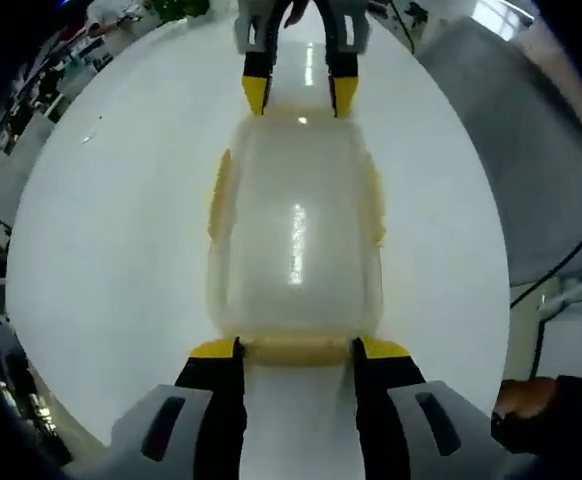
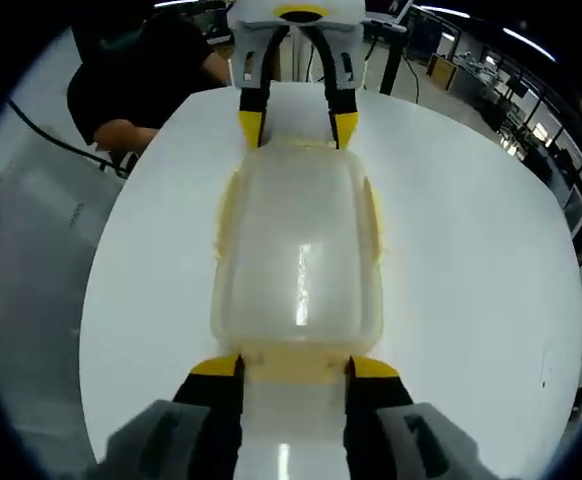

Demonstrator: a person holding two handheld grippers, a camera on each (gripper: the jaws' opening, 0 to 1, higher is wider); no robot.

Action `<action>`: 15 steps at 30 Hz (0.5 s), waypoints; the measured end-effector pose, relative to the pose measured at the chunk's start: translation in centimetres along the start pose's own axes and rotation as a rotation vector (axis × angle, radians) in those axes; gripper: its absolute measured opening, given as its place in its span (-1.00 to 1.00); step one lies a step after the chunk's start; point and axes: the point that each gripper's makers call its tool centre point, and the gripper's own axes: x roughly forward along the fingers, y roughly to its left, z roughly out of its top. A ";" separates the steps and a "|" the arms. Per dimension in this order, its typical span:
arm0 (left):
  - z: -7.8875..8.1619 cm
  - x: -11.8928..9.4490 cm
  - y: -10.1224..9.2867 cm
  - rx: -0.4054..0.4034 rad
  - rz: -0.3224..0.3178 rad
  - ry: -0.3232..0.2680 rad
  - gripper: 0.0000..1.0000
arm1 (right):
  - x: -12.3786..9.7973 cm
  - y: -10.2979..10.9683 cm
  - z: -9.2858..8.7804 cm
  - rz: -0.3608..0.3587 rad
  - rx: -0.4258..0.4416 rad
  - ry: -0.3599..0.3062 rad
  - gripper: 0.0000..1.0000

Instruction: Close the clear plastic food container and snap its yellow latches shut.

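The container [image 1: 296, 245] sat lidded on the counter [image 1: 111, 250], left tool [image 1: 298, 348] and right tool [image 2: 293, 367] each spread wide astride an end latch, gripping nothing; pressing both latches down seemed next.

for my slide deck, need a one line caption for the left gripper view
Two tools flank the end latches of a closed clear container on a white table.

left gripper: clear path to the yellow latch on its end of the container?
Probably yes. The left gripper already sits at the near end latch of the clear container, jaws open on either side of it. Nothing lies between them; the right gripper is at the far end.
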 end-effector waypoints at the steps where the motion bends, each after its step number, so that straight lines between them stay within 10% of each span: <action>1: 0.0 0.1 0.0 0.011 -0.001 0.005 -0.24 | 0.0 0.0 0.0 -0.002 0.012 0.002 -0.26; 15: -0.1 0.2 0.0 -0.029 0.019 0.025 -0.25 | 0.0 0.1 -0.1 -0.022 0.053 0.050 -0.28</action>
